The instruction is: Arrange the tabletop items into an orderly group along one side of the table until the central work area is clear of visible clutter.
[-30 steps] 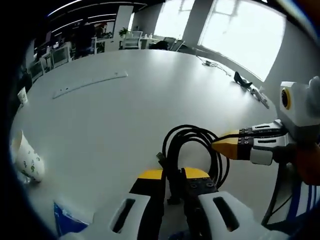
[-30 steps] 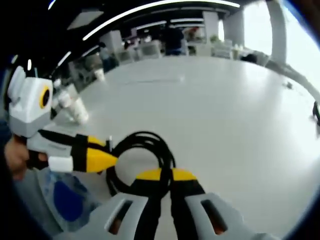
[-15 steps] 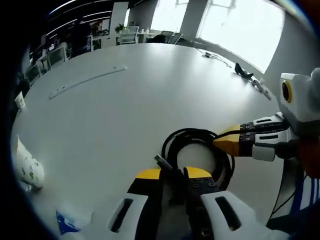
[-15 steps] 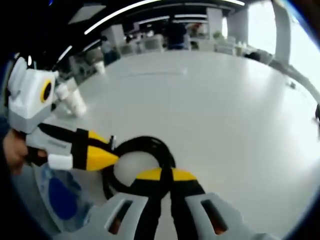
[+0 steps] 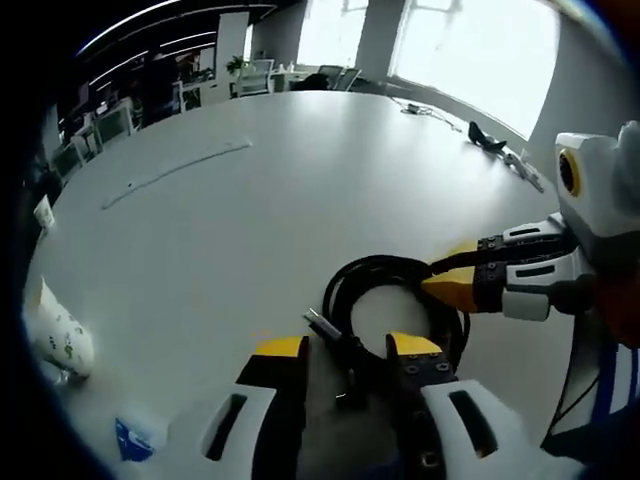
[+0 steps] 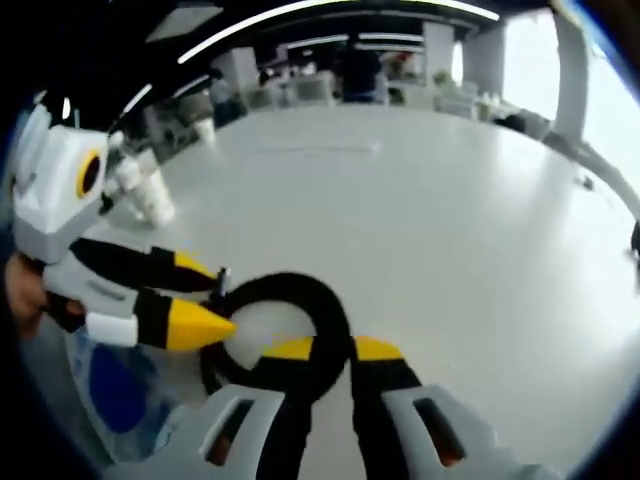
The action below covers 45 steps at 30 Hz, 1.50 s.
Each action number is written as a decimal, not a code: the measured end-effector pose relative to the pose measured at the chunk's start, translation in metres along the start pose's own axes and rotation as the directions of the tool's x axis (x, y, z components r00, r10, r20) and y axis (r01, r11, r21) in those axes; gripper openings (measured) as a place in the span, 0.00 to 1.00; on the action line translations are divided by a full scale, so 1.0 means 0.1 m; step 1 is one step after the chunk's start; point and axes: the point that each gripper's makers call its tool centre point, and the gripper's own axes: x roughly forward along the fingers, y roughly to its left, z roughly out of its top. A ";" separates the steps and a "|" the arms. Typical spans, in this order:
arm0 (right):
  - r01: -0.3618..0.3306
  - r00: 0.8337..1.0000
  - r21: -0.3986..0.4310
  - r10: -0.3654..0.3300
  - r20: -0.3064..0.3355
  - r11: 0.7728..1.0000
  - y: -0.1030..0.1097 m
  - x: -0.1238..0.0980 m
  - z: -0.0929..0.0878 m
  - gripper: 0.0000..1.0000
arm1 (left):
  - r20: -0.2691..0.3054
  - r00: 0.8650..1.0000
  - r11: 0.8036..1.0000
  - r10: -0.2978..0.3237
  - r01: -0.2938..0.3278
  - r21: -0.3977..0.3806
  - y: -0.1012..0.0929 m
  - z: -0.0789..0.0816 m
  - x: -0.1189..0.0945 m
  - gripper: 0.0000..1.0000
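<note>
Cable first: a coiled black cable lies flat on the white table, near the edge closest to the person, with a plug end sticking out toward the left gripper. In the left gripper view that gripper's yellow-tipped jaws stand apart, straddling the near side of the coil without pressing it. The right gripper comes in from the right, its jaws around the coil's far-right strand. In the right gripper view the right gripper has its jaws drawn in on the thick bundle of the cable — gripping it. The left gripper shows there at left, jaws parted at the coil's edge.

A patterned paper cup lies tipped at the table's left edge, with a blue packet nearer the person. A long clear ruler rests farther out, well apart from the cable.
</note>
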 end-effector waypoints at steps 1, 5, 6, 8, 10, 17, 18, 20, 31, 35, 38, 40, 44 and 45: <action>-0.004 1.000 0.000 0.004 0.027 1.000 0.02 0.00 0.04 0.29 | 0.022 1.000 1.000 0.005 -0.005 -0.009 0.01 0.04 -0.02 0.35; -0.007 0.999 -0.019 0.007 0.047 1.000 0.07 -0.01 0.08 0.48 | 0.087 0.996 1.000 0.017 -0.016 -0.014 0.04 0.20 -0.08 0.52; -0.003 0.999 -0.020 0.004 0.049 1.000 0.07 -0.01 0.08 0.50 | 0.095 0.995 1.000 0.012 -0.010 -0.017 0.04 0.21 -0.08 0.57; 0.012 0.999 -0.020 -0.011 0.045 1.000 0.04 -0.02 0.08 0.54 | 0.090 0.996 1.000 0.022 -0.021 -0.012 0.08 0.19 -0.11 0.61; 0.002 0.998 -0.003 -0.002 0.057 1.000 0.04 -0.04 0.09 0.57 | 0.098 0.995 0.999 0.028 -0.026 -0.020 0.12 0.19 -0.15 0.64; -0.017 0.997 0.010 0.016 0.081 1.000 0.04 -0.15 0.09 0.69 | 0.145 0.988 0.999 0.044 -0.039 -0.034 0.17 0.19 -0.39 0.75; -0.020 0.996 0.011 0.019 0.086 1.000 0.04 -0.17 0.09 0.72 | 0.158 0.986 0.998 0.055 -0.049 -0.044 0.20 0.18 -0.45 0.76; -0.022 0.995 0.009 0.021 0.095 1.000 0.03 -0.21 0.07 0.73 | 0.176 0.982 0.997 0.063 -0.053 -0.062 0.23 0.17 -0.51 0.80; -0.039 0.989 0.018 0.036 0.140 0.999 0.07 -0.35 0.11 0.78 | 0.218 0.973 0.997 0.071 -0.061 -0.050 0.23 0.17 -0.76 0.99; -0.047 0.987 0.025 0.043 0.153 0.999 0.09 -0.41 0.10 0.79 | 0.243 0.965 0.995 0.099 -0.089 -0.055 0.31 0.13 -0.94 0.99; -0.047 0.988 0.027 0.043 0.152 0.999 0.08 -0.43 0.07 0.78 | 0.245 0.963 0.993 0.110 -0.097 -0.065 0.36 0.09 -1.01 0.99; -0.048 0.988 0.031 0.042 0.151 0.998 0.08 -0.45 0.06 0.79 | 0.242 0.963 0.993 0.117 -0.105 -0.061 0.39 0.06 -1.06 0.99; -0.066 0.984 0.049 0.057 0.170 0.997 0.11 -0.52 0.10 0.79 | 0.258 0.956 0.990 0.139 -0.129 -0.056 0.45 -0.02 -1.24 0.99; -0.068 0.983 0.044 0.059 0.175 0.997 0.12 -0.53 0.11 0.79 | 0.261 0.953 0.988 0.155 -0.144 -0.061 0.49 -0.06 -1.29 0.99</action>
